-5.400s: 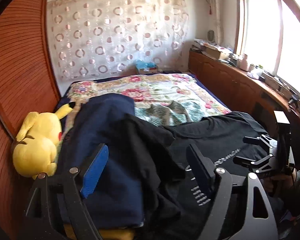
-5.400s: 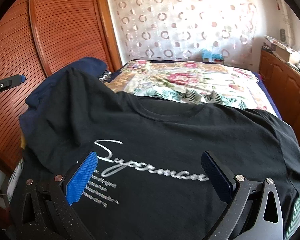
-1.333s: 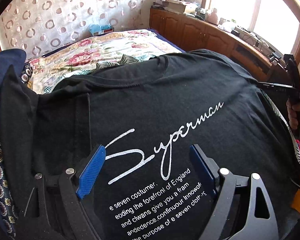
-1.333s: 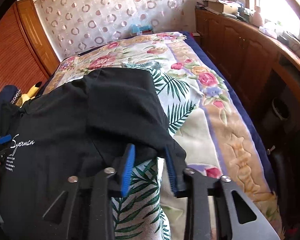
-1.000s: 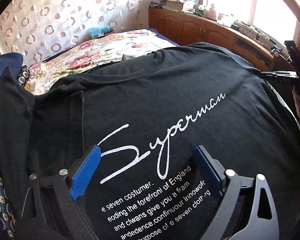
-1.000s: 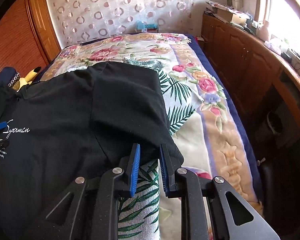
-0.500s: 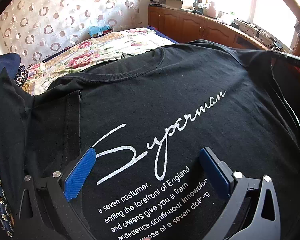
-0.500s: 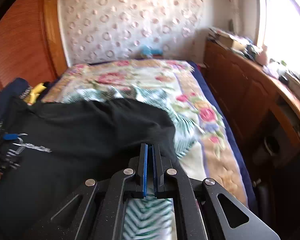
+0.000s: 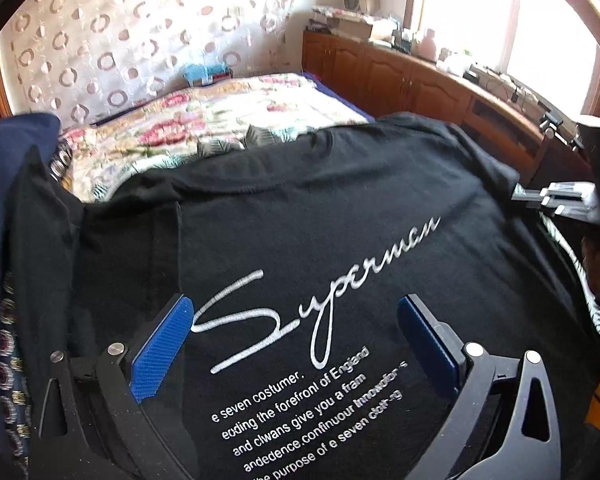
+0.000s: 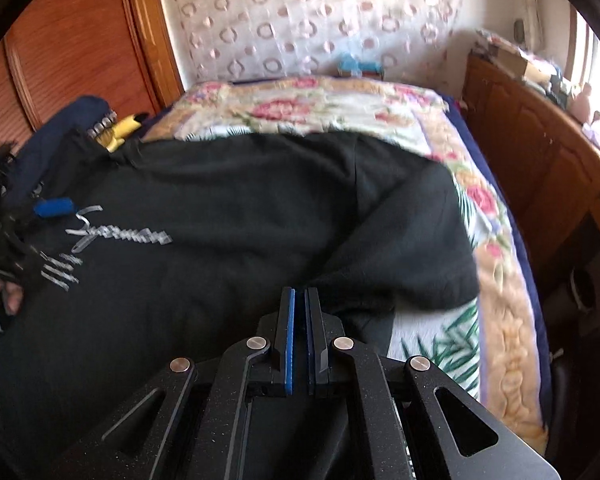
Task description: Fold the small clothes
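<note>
A black T-shirt [image 9: 320, 208] with white "Superman" script lies spread face up on the bed. My left gripper [image 9: 296, 336] is open just above the print, its blue pads on either side of the lettering. My right gripper [image 10: 299, 312] is shut on the T-shirt's right edge [image 10: 380, 272] and holds it lifted off the quilt. The right gripper also shows at the right edge of the left wrist view [image 9: 556, 196]. The left gripper's blue pad shows at the left of the right wrist view [image 10: 54, 206].
A floral quilt [image 10: 320, 108] covers the bed. A dark blue garment [image 9: 4, 184] lies at the left, with a yellow plush toy [image 10: 122, 132] behind it. Wooden cabinets [image 9: 400, 76] run along the right side. A wooden wardrobe [image 10: 72, 40] stands at the left.
My right gripper closed on the T-shirt's right edge and lifted it, swinging toward the shirt's middle. My left gripper stayed open over the print.
</note>
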Tool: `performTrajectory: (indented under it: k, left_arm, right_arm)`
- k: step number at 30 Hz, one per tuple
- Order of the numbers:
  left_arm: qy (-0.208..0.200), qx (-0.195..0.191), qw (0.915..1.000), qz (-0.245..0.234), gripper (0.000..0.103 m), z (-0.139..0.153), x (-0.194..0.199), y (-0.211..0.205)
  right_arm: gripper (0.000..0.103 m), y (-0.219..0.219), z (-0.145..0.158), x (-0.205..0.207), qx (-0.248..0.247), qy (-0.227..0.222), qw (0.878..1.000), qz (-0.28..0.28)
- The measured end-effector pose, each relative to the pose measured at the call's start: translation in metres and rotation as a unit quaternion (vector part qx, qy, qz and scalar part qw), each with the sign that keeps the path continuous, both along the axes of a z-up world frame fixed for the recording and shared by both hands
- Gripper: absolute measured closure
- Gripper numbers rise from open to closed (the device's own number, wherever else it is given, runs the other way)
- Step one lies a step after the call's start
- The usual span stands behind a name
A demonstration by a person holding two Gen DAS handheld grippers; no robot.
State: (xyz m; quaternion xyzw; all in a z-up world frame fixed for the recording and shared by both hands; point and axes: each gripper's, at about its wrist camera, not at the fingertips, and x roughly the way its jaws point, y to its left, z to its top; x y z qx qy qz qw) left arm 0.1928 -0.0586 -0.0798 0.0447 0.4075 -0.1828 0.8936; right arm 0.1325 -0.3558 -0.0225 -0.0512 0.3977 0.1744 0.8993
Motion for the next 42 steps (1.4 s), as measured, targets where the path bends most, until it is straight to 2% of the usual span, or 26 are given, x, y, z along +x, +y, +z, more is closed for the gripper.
performTrajectory:
  k: [3,5,7,11,13,16,19,28,30,32,33,34,35,39,42]
  left_arm:
    - [-0.012,-0.017,0.9998,0.0,0.0,0.012,-0.004,0.001]
    - [-0.022,-0.023,0.9995,0.002,0.0,0.019,-0.007,0.001]
    - [-0.028,-0.026,0.9992,0.002,0.0,0.024,-0.008,0.001]
    - [-0.037,-0.029,0.9989,0.001,0.0,0.031,-0.01,0.001]
    - [-0.041,-0.031,0.9987,0.001,0.0,0.033,-0.012,0.0]
    - [-0.043,-0.031,0.9986,0.003,0.0,0.034,-0.013,0.0]
    - [-0.044,-0.03,0.9986,0.005,0.0,0.034,-0.013,0.001]
    - [-0.037,-0.024,0.999,0.006,0.0,0.031,-0.017,0.002]
    - [-0.036,-0.023,0.9991,0.007,0.0,0.03,-0.018,0.003]
    - [-0.035,-0.024,0.9991,0.01,0.0,0.029,-0.018,0.005]
    - [-0.034,-0.024,0.999,0.011,0.0,0.03,-0.018,0.006]
    - [-0.034,-0.025,0.999,0.012,0.0,0.029,-0.018,0.007]
    - [-0.034,-0.025,0.999,0.014,0.0,0.028,-0.017,0.008]
    - [-0.033,-0.026,0.9989,0.019,0.0,0.027,-0.017,0.013]
    - [-0.033,-0.028,0.9987,0.026,0.0,0.027,-0.018,0.019]
  right_arm:
    - [0.097,-0.004,-0.006,0.002,0.0,0.005,1.0,-0.005]
    - [0.092,-0.004,-0.006,-0.002,-0.005,0.006,1.0,-0.005]
    - [0.074,-0.003,-0.002,-0.002,-0.004,0.008,1.0,-0.011]
    - [0.07,-0.014,0.015,-0.015,0.004,-0.017,0.999,-0.027]
    - [0.06,-0.024,0.023,-0.019,0.007,-0.033,0.999,-0.042]
    - [0.057,-0.042,0.03,-0.019,0.003,-0.051,0.996,-0.074]
    - [0.057,-0.054,0.024,-0.008,-0.012,-0.047,0.994,-0.095]
    - [0.057,-0.069,0.002,0.038,0.006,0.008,0.993,-0.119]
    - [0.057,-0.07,0.009,0.047,0.018,0.013,0.993,-0.117]
    - [0.067,-0.073,0.013,0.05,0.025,0.01,0.993,-0.113]
    - [0.075,-0.076,0.01,0.052,0.016,0.007,0.993,-0.116]
    - [0.09,-0.076,0.011,0.053,0.009,0.001,0.993,-0.116]
    - [0.099,-0.074,0.013,0.051,-0.008,-0.007,0.993,-0.12]
    - [0.1,-0.064,0.019,0.044,-0.025,-0.027,0.994,-0.102]
    - [0.1,-0.055,0.033,0.038,-0.017,-0.047,0.995,-0.089]
